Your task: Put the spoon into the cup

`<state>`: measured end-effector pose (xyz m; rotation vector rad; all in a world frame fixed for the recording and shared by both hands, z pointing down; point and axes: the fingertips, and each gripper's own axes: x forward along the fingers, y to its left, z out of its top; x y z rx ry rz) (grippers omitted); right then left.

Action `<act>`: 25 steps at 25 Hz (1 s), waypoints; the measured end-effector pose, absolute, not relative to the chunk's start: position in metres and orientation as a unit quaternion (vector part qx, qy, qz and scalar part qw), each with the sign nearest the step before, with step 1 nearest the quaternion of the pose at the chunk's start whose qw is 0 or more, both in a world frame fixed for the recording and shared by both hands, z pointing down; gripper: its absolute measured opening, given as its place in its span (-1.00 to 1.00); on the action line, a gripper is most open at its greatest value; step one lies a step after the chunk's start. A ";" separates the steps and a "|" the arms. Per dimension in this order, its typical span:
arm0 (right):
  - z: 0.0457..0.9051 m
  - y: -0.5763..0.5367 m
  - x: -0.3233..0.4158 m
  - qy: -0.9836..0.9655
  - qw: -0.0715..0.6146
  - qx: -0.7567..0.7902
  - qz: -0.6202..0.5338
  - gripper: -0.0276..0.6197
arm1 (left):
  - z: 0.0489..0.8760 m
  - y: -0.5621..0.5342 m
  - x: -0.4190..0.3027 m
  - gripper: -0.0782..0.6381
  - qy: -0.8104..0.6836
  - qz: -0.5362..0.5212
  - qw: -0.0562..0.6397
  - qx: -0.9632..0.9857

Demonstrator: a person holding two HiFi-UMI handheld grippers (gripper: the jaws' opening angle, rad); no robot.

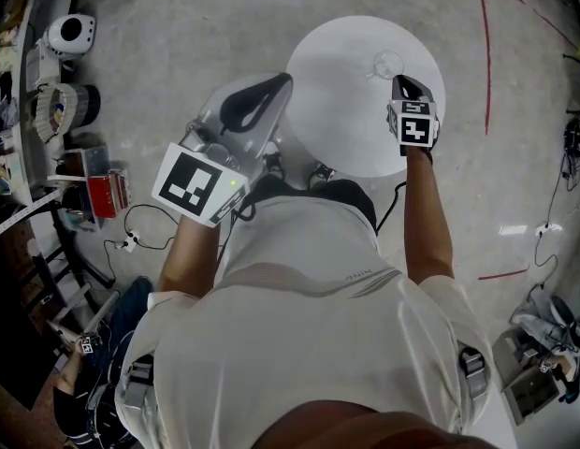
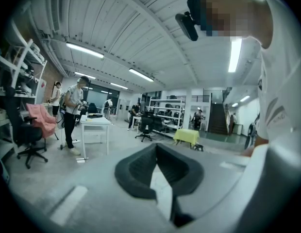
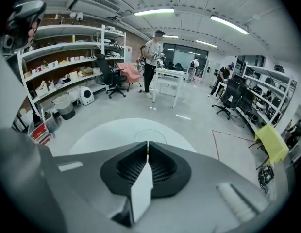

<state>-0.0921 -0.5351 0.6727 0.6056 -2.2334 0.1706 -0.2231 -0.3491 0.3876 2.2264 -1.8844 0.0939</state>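
Spoon first, and I cannot find it: no view shows one on the desk, on the floor close by, or in either hand-held gripper. The round white desk (image 1: 351,134) stands right in front of me and looks bare except for the cup. My left hand-held gripper (image 1: 283,81) is raised by the desk's left edge. Its own view looks out across the room rather than down at the desk, and its jaws are pressed together at the tips with nothing between them. My right hand-held gripper (image 1: 401,81) is over the far right part of the desk, with its jaws also pressed together and empty. It points at the cup (image 1: 388,64), a clear one standing upright just beyond the jaw tips and not touching them. I judge that the task has not really begun, since the pick-up step is still ahead and nothing is held. The next move is to find the spoon, perhaps outside these views, then spread one pair of jaws and close them on its handle. The right side already sits near the cup, so it would have the shorter carry.
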 end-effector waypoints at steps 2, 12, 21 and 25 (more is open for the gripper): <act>0.674 -0.535 -0.095 -0.883 0.400 0.236 0.068 -0.85 | 0.385 -0.347 -0.226 -0.78 -0.645 0.033 0.109 0.756; 0.626 -0.534 -0.097 -0.899 0.353 0.254 0.060 -0.81 | 0.374 -0.335 -0.225 -0.78 -0.644 0.033 0.101 0.758; 0.493 -0.511 -0.079 -0.926 0.220 0.299 0.066 -0.90 | 0.340 -0.327 -0.227 -0.78 -0.623 0.021 0.058 0.780; 0.436 -0.488 -0.069 -0.936 0.167 0.303 0.059 -0.90 | 0.324 -0.322 -0.218 -0.78 -0.607 0.014 0.042 0.793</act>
